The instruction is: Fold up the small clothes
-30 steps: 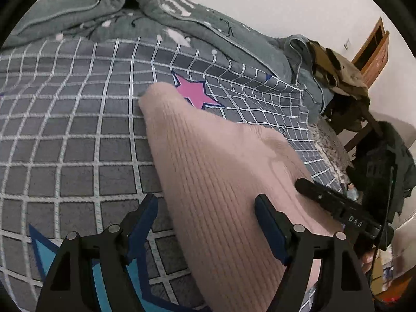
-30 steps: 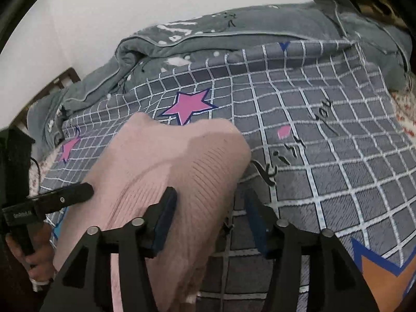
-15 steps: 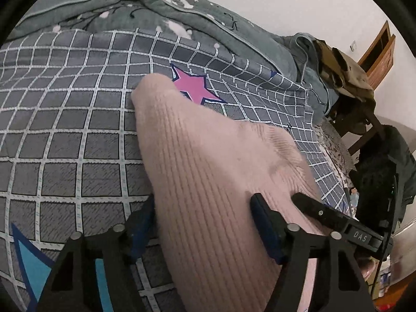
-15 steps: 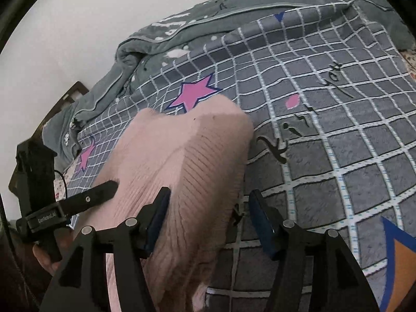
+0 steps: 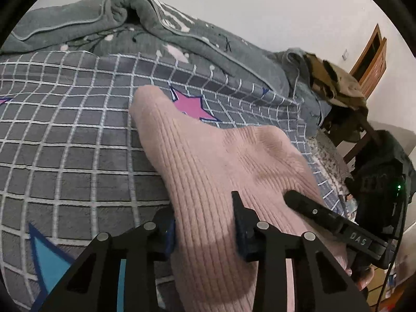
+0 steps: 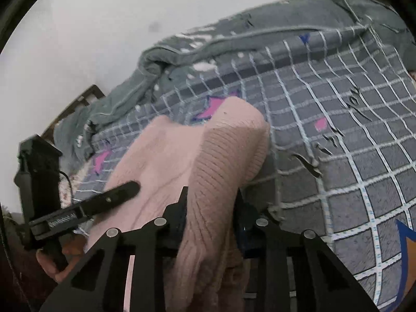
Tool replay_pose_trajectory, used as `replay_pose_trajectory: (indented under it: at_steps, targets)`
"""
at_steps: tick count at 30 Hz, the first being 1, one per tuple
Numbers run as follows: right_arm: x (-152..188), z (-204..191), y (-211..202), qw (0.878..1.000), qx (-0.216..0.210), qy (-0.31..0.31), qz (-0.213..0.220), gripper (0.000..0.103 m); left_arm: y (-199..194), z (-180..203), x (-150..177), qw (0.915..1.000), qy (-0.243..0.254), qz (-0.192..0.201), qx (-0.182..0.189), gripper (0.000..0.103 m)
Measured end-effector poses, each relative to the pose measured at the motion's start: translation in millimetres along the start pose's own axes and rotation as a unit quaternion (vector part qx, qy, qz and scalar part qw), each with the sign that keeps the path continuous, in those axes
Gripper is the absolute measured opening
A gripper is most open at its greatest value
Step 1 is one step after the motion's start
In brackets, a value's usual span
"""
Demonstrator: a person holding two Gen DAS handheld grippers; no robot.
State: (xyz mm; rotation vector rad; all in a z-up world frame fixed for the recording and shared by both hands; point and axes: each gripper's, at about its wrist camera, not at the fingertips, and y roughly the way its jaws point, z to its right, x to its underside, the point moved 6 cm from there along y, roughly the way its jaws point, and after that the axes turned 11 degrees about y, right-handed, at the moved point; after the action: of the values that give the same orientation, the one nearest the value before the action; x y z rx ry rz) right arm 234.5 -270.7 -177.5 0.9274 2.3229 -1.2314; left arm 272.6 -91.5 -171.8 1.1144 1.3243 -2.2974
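pink ribbed garment lay on the bed; left hand-held gripper and right hand-held gripper had just closed, each clamped on a near edge, likely to lift it for folding.

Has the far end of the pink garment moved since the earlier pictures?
Yes. In the right wrist view the pink garment now covers part of the pink star that was clear before. Both grippers' jaws have just been closing, with the garment between them.

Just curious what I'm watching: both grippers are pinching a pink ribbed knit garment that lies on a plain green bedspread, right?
Not quite. The bedspread is grey with a white grid and stars, as the left wrist view shows. Otherwise yes: the left gripper and right gripper have just closed on the pink knit garment.
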Motion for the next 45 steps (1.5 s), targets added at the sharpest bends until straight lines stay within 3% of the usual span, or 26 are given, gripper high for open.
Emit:
replay_pose_trajectory:
  at_steps: [4,13,16,20,26,30,32,34,36,39,42,45]
  targets:
    - [1.0,-32.4,6.4,0.999,-0.037,-0.012,-0.001,0.029,-26.5,-19.4,-0.1,0.9994,-0.004,0.02,-0.027,0.034]
    - [13.2,-109.9,46.1,0.997,-0.043,-0.057,-0.003,0.028,-67.1,-87.3,-7.6,0.9961,-0.041,0.042,-0.066,0.036]
    - [23.5,-105.4,68.8,0.998,-0.024,-0.054,-0.026,0.029,-53.8,-99.9,1.8,0.9953,-0.042,0.015,-0.086,0.037]
    - [29.7,-87.4,84.3,0.998,0.002,-0.041,-0.043,0.038,-49.0,-107.7,12.1,0.9948,-0.045,-0.001,-0.092,0.054]
    - [15.7,-85.1,40.7,0.998,-0.017,-0.054,0.019,0.039,-69.2,-106.4,17.4,0.995,-0.037,0.018,-0.091,0.065]
    - [22.4,-90.3,46.2,0.998,-0.032,-0.061,0.0,0.039,-74.1,-101.4,18.7,0.9944,-0.032,0.03,-0.096,0.066]
    - [30.7,-93.1,56.1,0.997,-0.019,-0.072,-0.01,0.038,-76.3,-99.6,19.2,0.9939,-0.031,0.036,-0.1,0.066]
    - [34.6,-97.2,59.4,0.996,-0.003,-0.091,0.003,0.02,-78.7,-98.6,19.8,0.9936,-0.031,0.041,-0.101,0.066]
    - [33.3,-104.4,51.1,0.993,-0.012,-0.112,0.024,0.014,-83.1,-97.5,19.3,0.9932,-0.031,0.049,-0.101,0.066]
    - [24.3,-102.3,37.9,0.995,-0.056,-0.08,0.031,0.014,-87.9,-98.5,15.7,0.993,-0.034,0.062,-0.094,0.066]
    - [32.8,-93.4,60.7,0.996,-0.021,-0.086,-0.016,0.021,-86.3,-105.8,15.1,0.9928,-0.055,0.057,-0.09,0.067]
    - [37.2,-94.8,63.1,0.994,0.002,-0.109,-0.014,0.028,-85.9,-110.7,16.5,0.9927,-0.073,0.053,-0.08,0.067]
